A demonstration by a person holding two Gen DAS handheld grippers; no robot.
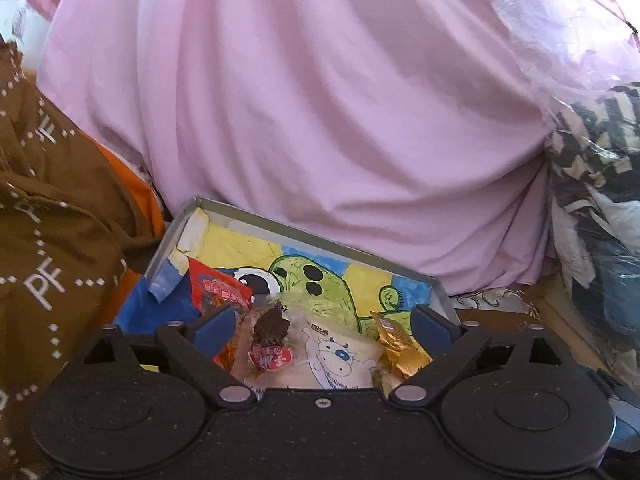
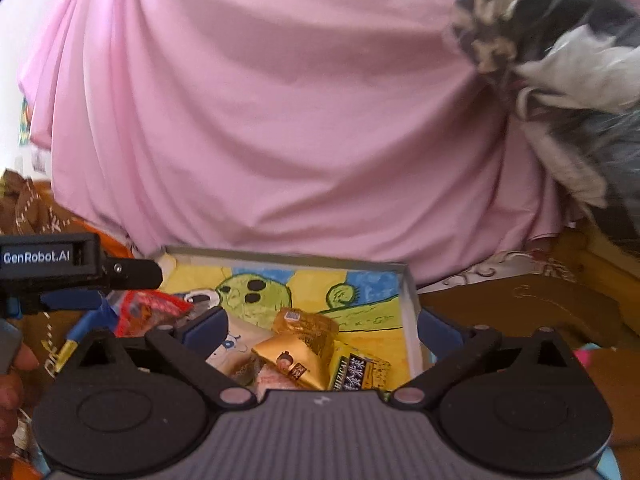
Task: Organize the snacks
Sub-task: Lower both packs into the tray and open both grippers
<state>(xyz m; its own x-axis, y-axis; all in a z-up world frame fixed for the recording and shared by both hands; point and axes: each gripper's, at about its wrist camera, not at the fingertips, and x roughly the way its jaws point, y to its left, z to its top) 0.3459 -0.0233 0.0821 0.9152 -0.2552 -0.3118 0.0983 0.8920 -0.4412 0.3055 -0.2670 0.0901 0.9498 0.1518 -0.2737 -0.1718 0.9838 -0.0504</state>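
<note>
A shallow grey tray lined with a green cartoon drawing holds several snack packets. In the left wrist view my left gripper hangs open just above them, its blue fingertips on either side of a clear packet with a red label and a white cow-print packet. A red packet lies at the left and a gold one at the right. My right gripper is open over the same tray, above a gold triangular packet, an amber packet and a yellow-green packet. Neither holds anything.
A pink sheet drapes right behind the tray. Brown lettered fabric lies left of it, and bagged patterned clothes are at the right. A carved wooden edge runs on the right. The left tool's black body and a hand show in the right wrist view.
</note>
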